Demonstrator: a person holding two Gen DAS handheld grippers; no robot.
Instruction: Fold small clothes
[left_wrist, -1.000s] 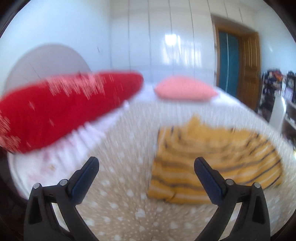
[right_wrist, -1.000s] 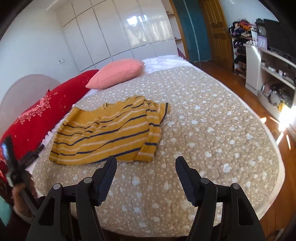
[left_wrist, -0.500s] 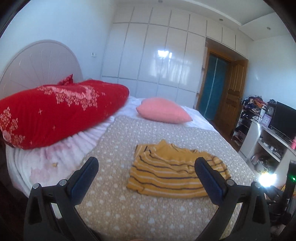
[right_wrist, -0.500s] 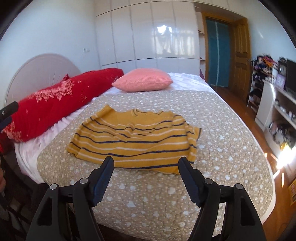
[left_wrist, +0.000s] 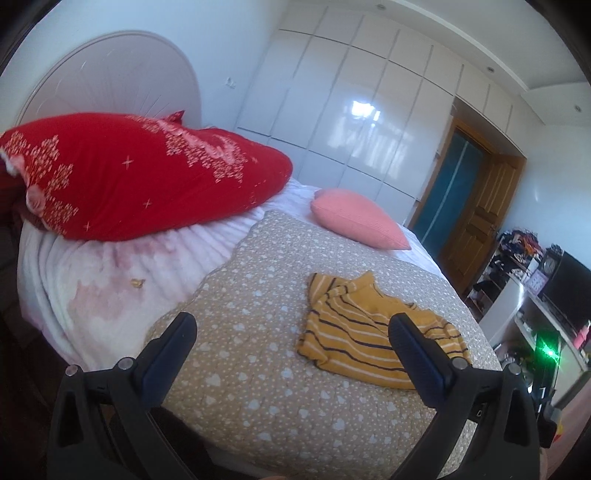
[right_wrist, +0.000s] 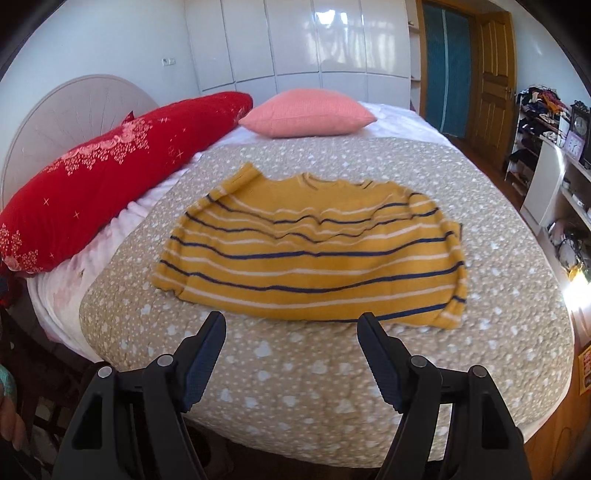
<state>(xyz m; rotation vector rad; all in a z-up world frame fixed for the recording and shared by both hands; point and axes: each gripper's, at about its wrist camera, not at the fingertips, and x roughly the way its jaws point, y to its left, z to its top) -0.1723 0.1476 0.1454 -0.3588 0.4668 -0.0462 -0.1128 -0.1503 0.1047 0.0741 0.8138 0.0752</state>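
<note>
Sweater (right_wrist: 314, 254) lies spread flat on the quilt (right_wrist: 295, 369), hem toward me, neckline away, so I judge it's laid out for the first fold; both sleeves look already turned in over the body, though I can't be sure from here. From my right tongs (right_wrist: 291, 354) it sits straight ahead, hem just past the tips, roughly centred between the jaws. From my left tongs (left_wrist: 291, 347) it's ahead and off to the right, partly behind the right jaw. Both tongs are spread wide and hold nothing. Both hover above the near quilt edge, pointing forward and slightly down; the left is rolled a bit. Red pillow (left_wrist: 147, 173) and pink pillow (right_wrist: 306, 114) sit well beyond the sweater, out of the way.
</note>
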